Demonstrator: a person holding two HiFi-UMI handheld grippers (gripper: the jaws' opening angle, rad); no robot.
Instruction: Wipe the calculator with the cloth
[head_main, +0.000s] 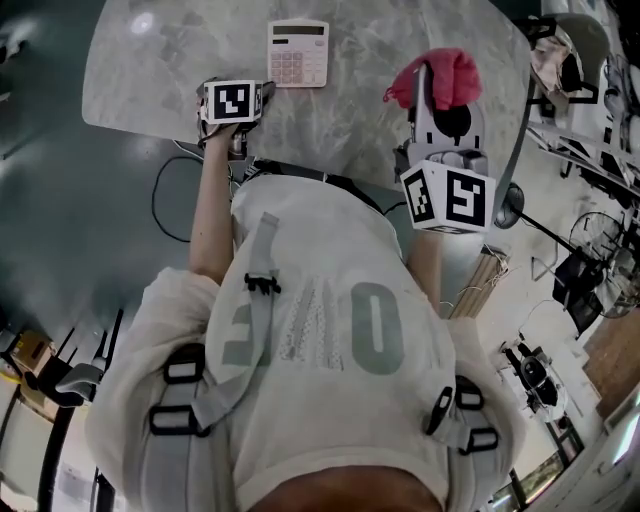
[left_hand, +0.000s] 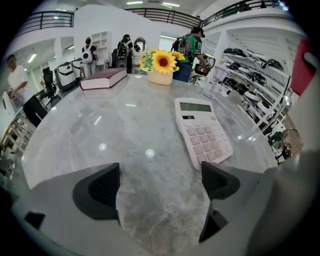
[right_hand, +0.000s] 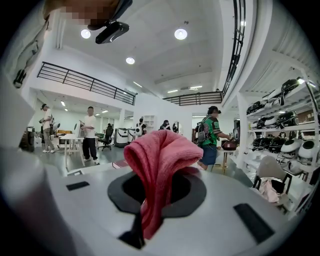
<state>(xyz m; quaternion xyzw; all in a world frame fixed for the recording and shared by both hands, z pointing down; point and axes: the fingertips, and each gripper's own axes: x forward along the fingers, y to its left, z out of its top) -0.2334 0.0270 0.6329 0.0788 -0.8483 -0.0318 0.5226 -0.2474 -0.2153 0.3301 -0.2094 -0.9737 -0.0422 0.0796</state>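
1. Only the head view takes in both tools. The calculator (head_main: 298, 53) lies flat on the desk (head_main: 170, 60), with the left gripper (head_main: 235, 103) just near and left of it and the right gripper (head_main: 437, 105) well off to its right.
2. The left gripper view shows the left jaws apart over bare marble, with the calculator just beyond the right jaw. A book (left_hand: 103, 78) and sunflowers (left_hand: 162, 62) stand at the desk's far edge, outside the head view.
3. The right gripper view shows the right jaws clamped on the pink cloth (right_hand: 157, 165), which bunches above them. This view looks level across the room.
4. The left forearm reaches straight forward, keeping its gripper low at the desk's near edge. The right gripper is raised and aims forward.
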